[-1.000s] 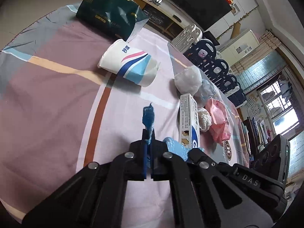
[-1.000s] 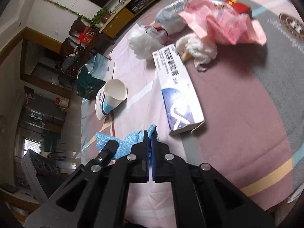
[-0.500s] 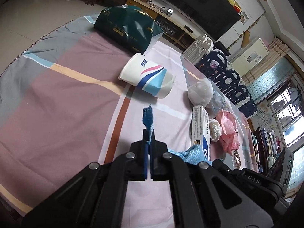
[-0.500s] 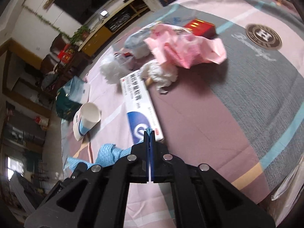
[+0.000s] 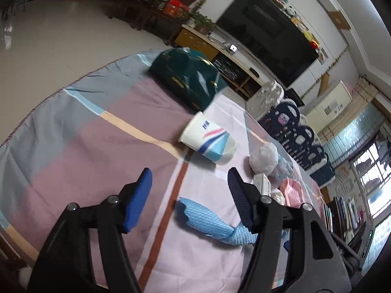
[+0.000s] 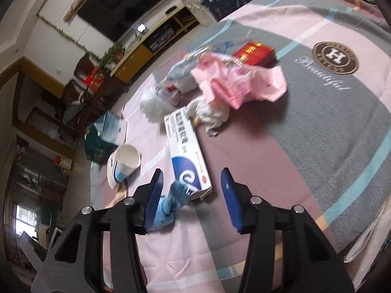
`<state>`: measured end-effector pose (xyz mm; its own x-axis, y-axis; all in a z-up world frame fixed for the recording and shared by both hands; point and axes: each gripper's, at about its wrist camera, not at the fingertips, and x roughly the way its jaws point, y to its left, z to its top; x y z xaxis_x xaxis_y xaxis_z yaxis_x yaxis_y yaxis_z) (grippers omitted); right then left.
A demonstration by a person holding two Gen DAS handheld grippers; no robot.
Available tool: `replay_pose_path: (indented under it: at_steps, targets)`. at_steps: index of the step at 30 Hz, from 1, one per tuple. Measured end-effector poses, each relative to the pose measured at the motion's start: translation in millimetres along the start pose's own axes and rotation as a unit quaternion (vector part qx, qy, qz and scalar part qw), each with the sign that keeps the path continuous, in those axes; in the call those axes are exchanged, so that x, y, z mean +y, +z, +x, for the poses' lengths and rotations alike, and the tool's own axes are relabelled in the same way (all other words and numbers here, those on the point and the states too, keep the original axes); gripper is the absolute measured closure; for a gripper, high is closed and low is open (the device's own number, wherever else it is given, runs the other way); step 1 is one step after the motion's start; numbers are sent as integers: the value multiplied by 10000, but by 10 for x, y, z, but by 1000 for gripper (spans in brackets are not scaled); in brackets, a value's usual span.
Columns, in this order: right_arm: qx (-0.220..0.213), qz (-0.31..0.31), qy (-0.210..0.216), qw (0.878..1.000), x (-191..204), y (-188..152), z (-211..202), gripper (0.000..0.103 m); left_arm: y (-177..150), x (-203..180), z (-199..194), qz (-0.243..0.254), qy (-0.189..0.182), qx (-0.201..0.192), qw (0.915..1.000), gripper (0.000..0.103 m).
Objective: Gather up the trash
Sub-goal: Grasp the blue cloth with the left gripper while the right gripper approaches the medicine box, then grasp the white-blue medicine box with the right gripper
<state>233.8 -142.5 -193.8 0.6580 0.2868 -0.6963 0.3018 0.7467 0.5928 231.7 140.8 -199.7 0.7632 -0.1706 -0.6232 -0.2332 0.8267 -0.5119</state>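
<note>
1. Left gripper [image 5: 189, 183]: jaws have just been opening and stand apart; nothing pressed between the pads.
2. Right gripper [image 6: 193, 188]: jaws likewise just opened; pads apparently grip nothing, though blur limits certainty.

The bench [image 5: 80, 146] is covered with a matt woven cloth in pink, grey and mauve stripes, and on it lies a blue cloth [image 5: 207, 222] with a rough waffle texture. Beside the cloth stand out a smooth paper cup [image 5: 210, 141], a glossy cardboard box [image 6: 187, 151], a crumpled thin pink plastic bag [image 6: 239, 83] and a soft white tissue wad [image 6: 210, 114]. Each gripper is of matt black plastic with shiny metal screws and blue ribbed pads [image 5: 139, 200].
</note>
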Motion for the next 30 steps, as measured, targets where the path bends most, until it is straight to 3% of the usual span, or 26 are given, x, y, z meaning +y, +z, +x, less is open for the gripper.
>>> replay_pose_path:
  at_steps: [3, 5, 9, 13, 15, 17, 19, 21, 23, 26, 30]
  targets:
    - [-138, 437, -83, 9989, -170, 45, -40, 52, -133, -405, 121, 968, -456, 388, 9935, 32]
    - [-202, 644, -124, 9976, -258, 65, -65, 51, -266, -689, 216, 1661, -630, 658, 9819, 32]
    - [-424, 878, -213, 9950, -392, 81, -180, 51, -489, -936, 493, 2222, -708, 1440, 9617, 30]
    - [-311, 1056, -216, 9937, -465, 84, -140, 51, -592, -957, 669, 2407, -567, 1810, 9519, 31]
    - [-296, 1001, -216, 9943, -439, 83, -128, 51, -604, -876, 733, 2310, -385, 1892, 9536, 58]
    - [-273, 861, -212, 9957, -378, 77, -110, 51, -528, -752, 734, 1943, -498, 1891, 9613, 67]
    - [-234, 683, -235, 9971, -301, 73, -79, 51, -429, -645, 645, 1697, -392, 1620, 9713, 69]
    - [-168, 379, -368, 9985, -163, 75, 2, 51, -282, -510, 470, 1402, -144, 1022, 9847, 70]
    - [-92, -114, -635, 9979, 27, 57, 111, 51, -162, -377, 290, 1105, 129, 484, 9926, 70]
    - [-2, -1137, -993, 9885, 396, -5, 348, 52, -43, -160, 131, 673, 532, 31, 9963, 70]
    - [350, -1878, -1449, 9708, 638, -94, 703, 52, -16, -93, 114, 590, 669, 6, 9960, 69]
